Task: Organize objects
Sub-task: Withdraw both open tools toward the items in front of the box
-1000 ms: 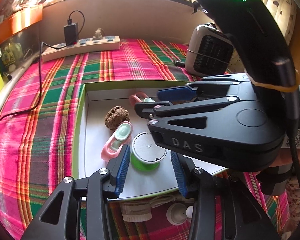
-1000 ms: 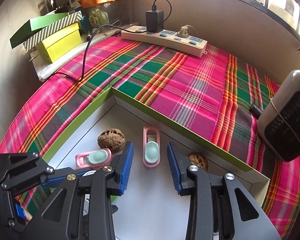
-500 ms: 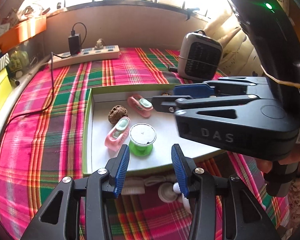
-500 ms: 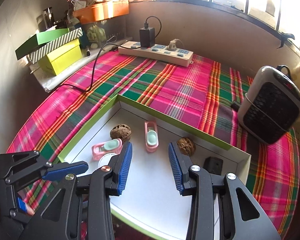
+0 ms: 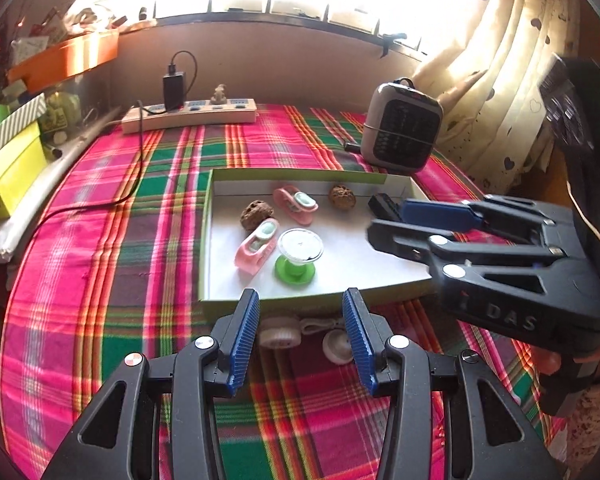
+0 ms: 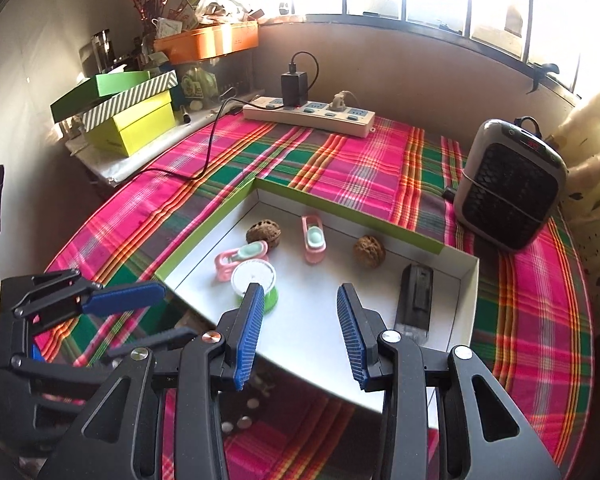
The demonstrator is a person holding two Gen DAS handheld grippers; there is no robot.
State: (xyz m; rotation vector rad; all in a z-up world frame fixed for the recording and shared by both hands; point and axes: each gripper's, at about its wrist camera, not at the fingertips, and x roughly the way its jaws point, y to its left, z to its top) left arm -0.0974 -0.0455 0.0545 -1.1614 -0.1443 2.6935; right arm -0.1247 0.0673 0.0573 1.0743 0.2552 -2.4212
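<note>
A shallow green-edged box lid lies on the plaid cloth. In it are a green spool, two pink clips, two walnuts and a black block. My left gripper is open and empty, just in front of the box's near edge. My right gripper is open and empty above the box's near right part; it also shows in the left wrist view. White round pieces with a strap lie on the cloth between the left fingers.
A small heater stands at the back right. A power strip with a black charger and cable lies at the back. Yellow and green boxes are stacked on the left ledge. A curtain hangs on the right.
Both grippers have pulled back and up from the box, still open. The green spool, earlier between the left fingers, now stands free in the box.
</note>
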